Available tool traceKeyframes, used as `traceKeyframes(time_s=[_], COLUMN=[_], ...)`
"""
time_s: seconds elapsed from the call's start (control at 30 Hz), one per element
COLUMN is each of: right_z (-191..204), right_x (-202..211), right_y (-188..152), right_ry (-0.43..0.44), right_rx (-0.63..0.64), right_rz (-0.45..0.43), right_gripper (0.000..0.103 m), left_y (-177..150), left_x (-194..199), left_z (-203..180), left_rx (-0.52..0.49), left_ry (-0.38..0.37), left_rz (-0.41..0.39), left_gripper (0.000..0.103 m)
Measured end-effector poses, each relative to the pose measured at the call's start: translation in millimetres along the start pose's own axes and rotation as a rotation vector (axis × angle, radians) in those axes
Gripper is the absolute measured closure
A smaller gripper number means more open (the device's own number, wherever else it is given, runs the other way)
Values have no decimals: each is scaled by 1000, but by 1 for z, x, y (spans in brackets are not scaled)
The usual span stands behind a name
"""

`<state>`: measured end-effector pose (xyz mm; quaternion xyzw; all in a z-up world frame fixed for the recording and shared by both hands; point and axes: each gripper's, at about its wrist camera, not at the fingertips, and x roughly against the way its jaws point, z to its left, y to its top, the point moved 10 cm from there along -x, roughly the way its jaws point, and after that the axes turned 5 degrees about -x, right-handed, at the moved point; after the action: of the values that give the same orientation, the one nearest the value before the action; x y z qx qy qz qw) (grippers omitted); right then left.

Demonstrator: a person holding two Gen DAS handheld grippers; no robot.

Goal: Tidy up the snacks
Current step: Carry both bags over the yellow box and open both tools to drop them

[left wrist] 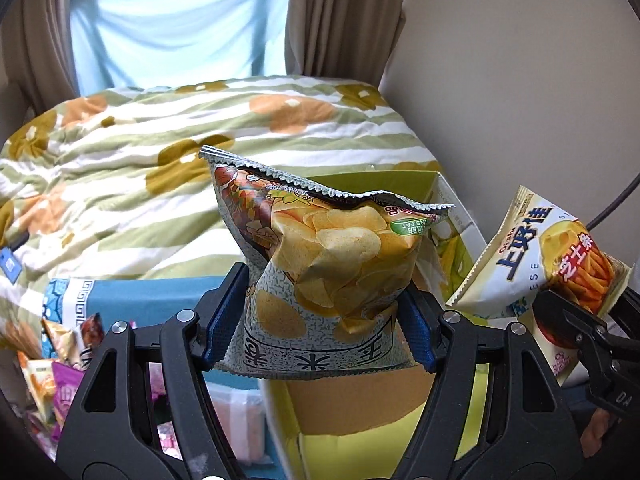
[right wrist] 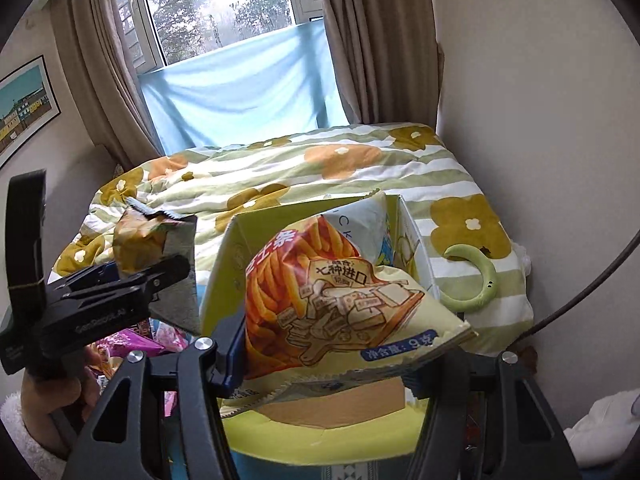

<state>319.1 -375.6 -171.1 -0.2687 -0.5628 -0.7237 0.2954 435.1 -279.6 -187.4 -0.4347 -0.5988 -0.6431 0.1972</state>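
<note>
My left gripper (left wrist: 320, 320) is shut on a potato chip bag (left wrist: 332, 264) and holds it upright above an open yellow-green cardboard box (left wrist: 456, 216). My right gripper (right wrist: 332, 344) is shut on a white and orange cheese stick bag (right wrist: 332, 304), held over the same box (right wrist: 240, 256). In the left wrist view the cheese stick bag (left wrist: 548, 256) and right gripper (left wrist: 576, 320) are to the right of the chip bag. In the right wrist view the left gripper (right wrist: 136, 280) with the chip bag (right wrist: 144, 240) is at the left.
A pile of loose snack packs (left wrist: 60, 368) lies on a teal surface at the lower left, also seen in the right wrist view (right wrist: 140, 344). A bed with a flowered quilt (left wrist: 160, 152) lies behind. A green ring (right wrist: 476, 280) lies on the quilt. A wall is at the right.
</note>
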Motion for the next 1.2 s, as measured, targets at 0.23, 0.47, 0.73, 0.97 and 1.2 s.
traceKeyframes(time_s=[0.23, 0.47, 0.73, 0.97, 1.2], right_z=[-28, -41, -41, -25, -12], right_x=[-38, -54, -57, -84, -125], right_y=[11, 9, 16, 30, 33], right_ry=[13, 17, 19, 69, 100], right_rx=[31, 4, -5, -29, -20], right_rz=[63, 99, 93, 99, 141], right_gripper=[47, 47, 47, 47, 46], left_y=[3, -10, -46, -56, -60], left_x=[-72, -77, -30, -1, -4], left_z=[-19, -10, 6, 20, 31], left_rx=[12, -16, 31, 62, 105], left_ry=[30, 53, 45, 71, 84], left_rz=[123, 138, 147, 115, 116], left_gripper=[31, 4, 4, 4, 4])
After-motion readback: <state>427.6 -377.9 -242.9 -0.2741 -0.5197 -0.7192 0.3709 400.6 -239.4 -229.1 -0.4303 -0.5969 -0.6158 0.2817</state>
